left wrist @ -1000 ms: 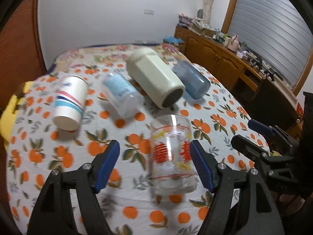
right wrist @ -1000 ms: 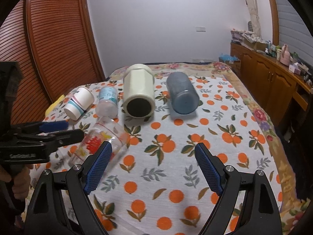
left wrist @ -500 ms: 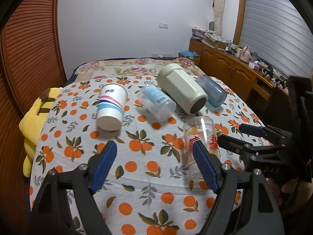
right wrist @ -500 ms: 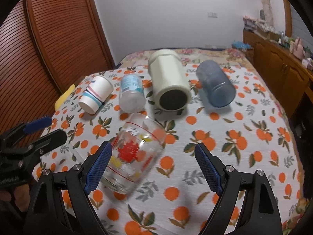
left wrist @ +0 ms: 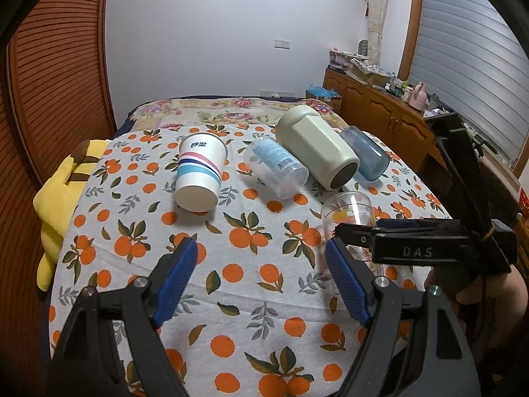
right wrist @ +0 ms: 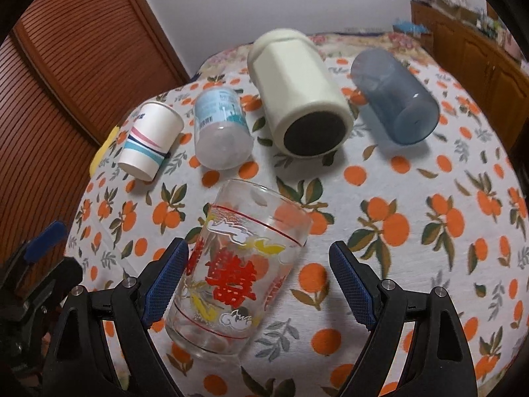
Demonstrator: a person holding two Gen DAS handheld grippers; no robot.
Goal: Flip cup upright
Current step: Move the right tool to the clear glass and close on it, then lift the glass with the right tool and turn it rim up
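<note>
**Glass cup: right gripper lined up for the grasp**

Glass cup (right wrist: 238,274): standing on the worktop (right wrist: 413,231), mouth up, between the right gripper's (right wrist: 258,281) wide fingers; left pad touching or just beside, cannot tell which; base partly cut off; next: close squarely or let go; left gripper (left wrist: 261,274): fingers wide, holding nothing; four cups beyond lie flat

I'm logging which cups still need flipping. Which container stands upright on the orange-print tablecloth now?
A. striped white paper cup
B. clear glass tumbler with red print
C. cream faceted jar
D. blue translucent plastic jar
B: the clear glass tumbler with red print stands mouth up, between the right tongs, which are open.
</note>
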